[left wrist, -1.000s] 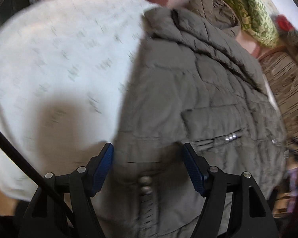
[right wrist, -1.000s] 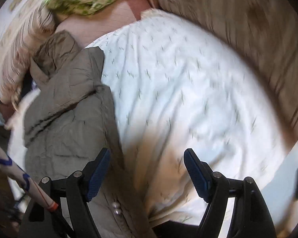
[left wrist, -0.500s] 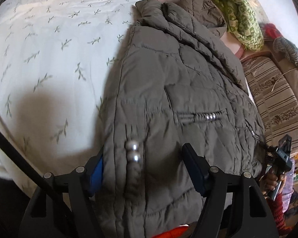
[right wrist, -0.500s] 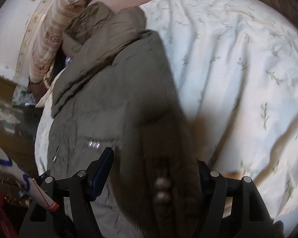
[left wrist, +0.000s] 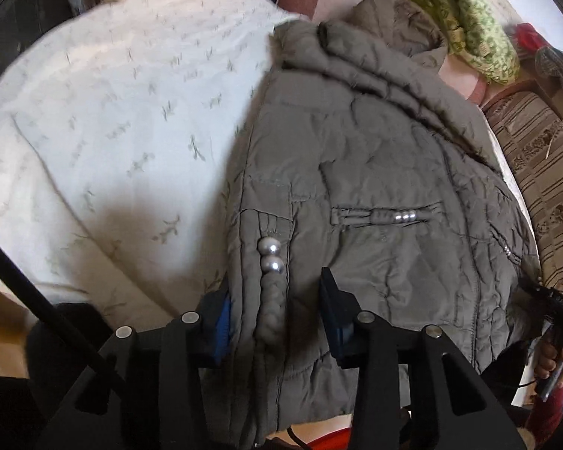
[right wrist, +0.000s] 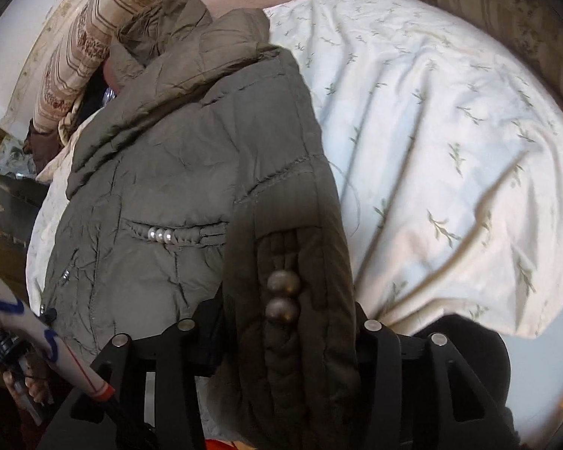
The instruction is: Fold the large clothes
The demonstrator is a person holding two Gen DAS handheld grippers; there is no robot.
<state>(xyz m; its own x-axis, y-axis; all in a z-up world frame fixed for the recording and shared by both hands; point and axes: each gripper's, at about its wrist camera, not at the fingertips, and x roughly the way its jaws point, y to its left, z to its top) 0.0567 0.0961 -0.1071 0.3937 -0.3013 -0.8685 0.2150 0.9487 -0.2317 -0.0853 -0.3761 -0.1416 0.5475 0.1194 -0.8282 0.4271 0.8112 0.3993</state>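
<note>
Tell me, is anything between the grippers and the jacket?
Nothing visible. The jacket cuff with pearl beads already lies between the left gripper fingers, and another beaded cuff fills the right gripper.

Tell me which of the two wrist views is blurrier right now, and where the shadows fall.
Left wrist: motion-smeared sheet, sharper jacket, soft shadow beside the left gripper. Right wrist: crisper overall, sheet bright with long crease shadows, cuff at the right gripper dark and soft. Both bend at the edges.
</note>
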